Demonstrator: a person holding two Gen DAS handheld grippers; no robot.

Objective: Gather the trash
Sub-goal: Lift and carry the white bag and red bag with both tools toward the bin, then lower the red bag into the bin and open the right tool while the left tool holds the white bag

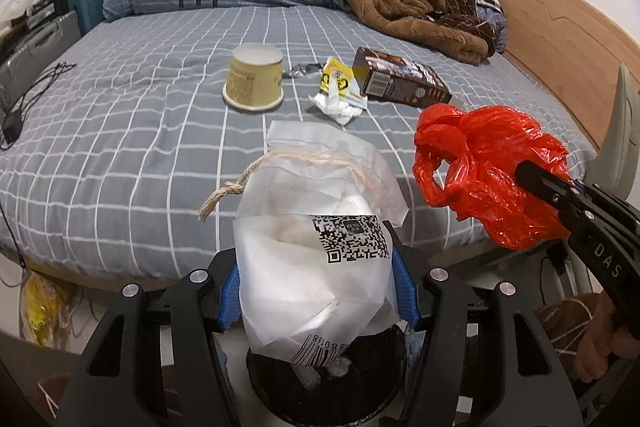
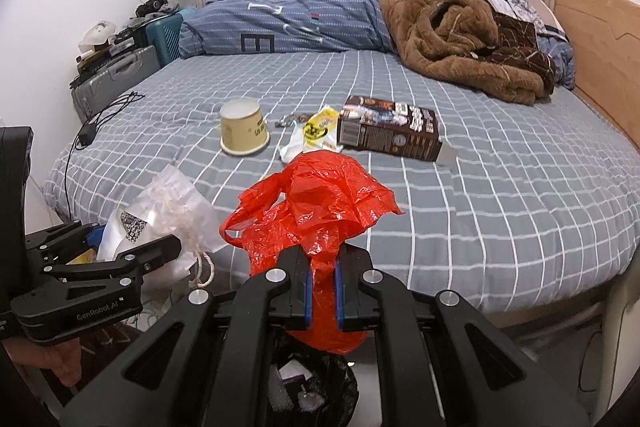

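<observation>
Left gripper [image 1: 316, 291] fingers clamp the white bag [image 1: 316, 267], right gripper [image 2: 323, 291] pinches the red bag [image 2: 316, 211] above the bin [image 2: 316, 383]; a misaligned release risks spilling onto the floor.

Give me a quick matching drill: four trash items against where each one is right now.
Items:
1. red bag
2. white pouch
3. paper cup
4. brown carton

Places:
A. lying on its side on the bed
B. in the left gripper
C. upside down on the bed
D. in the right gripper

Pairs: 1-D, 2-B, 3-C, 4-A
</observation>
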